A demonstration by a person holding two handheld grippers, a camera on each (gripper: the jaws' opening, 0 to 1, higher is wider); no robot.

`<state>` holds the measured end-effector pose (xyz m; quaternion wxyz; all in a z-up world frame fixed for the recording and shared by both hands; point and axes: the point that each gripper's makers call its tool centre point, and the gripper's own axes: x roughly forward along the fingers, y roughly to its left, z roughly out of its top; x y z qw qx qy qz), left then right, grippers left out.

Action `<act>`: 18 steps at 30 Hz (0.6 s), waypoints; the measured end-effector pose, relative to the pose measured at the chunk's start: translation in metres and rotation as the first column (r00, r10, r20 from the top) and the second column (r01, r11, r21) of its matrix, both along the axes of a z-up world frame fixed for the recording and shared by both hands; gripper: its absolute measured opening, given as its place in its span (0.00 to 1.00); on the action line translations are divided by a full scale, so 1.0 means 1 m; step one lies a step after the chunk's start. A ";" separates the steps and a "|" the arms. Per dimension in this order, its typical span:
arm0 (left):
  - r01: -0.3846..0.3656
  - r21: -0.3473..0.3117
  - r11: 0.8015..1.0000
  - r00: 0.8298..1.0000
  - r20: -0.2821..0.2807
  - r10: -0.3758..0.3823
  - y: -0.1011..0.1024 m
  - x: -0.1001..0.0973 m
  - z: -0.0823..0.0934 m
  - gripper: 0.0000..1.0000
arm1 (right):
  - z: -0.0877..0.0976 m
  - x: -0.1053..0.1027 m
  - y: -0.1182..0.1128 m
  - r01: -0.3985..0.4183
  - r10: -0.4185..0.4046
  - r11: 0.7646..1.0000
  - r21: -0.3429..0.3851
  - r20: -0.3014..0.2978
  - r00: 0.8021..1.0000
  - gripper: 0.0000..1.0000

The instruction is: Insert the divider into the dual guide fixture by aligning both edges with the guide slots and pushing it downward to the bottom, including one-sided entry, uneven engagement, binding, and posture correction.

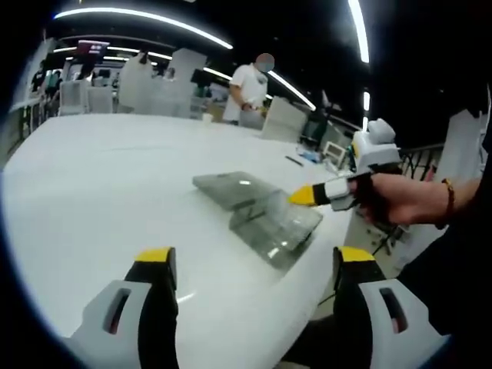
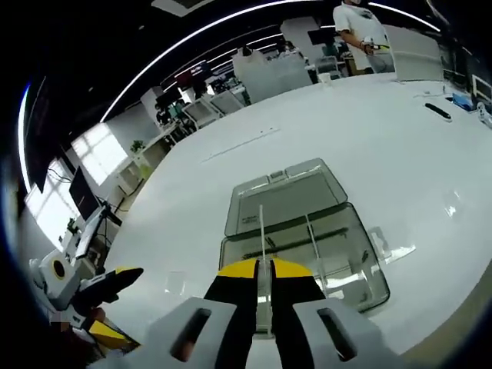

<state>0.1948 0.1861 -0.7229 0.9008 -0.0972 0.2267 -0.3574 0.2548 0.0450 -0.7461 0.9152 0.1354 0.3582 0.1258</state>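
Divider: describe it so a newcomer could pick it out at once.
On the big white table, near its edge, sits a clear plastic fixture with a flat clear lid behind. The divider is the thin transparent sheet standing edge-on, pinched in the right gripper, the only upright panel.

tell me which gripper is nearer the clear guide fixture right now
Right. The right gripper is directly at the clear guide fixture, pinching the thin divider over it. The left gripper is open and back from it, over the white table.
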 end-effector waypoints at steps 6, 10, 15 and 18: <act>-0.003 0.002 1.000 1.000 -0.010 0.003 0.006 0.000 -0.002 0.81 | -0.004 0.001 0.001 -0.016 0.016 0.999 -0.045 0.004 1.000 0.00; -0.007 0.002 1.000 1.000 -0.013 0.007 0.009 0.001 -0.002 0.81 | -0.006 0.002 0.001 -0.021 0.021 0.997 -0.081 0.007 1.000 0.00; -0.008 0.002 1.000 1.000 -0.012 0.008 0.011 0.002 -0.002 0.81 | -0.008 0.003 0.001 -0.021 0.022 0.995 -0.101 0.006 1.000 0.00; -0.006 0.005 1.000 1.000 -0.017 0.006 0.012 0.001 -0.003 0.81 | -0.009 0.003 0.001 -0.014 0.015 0.995 -0.095 0.003 1.000 0.00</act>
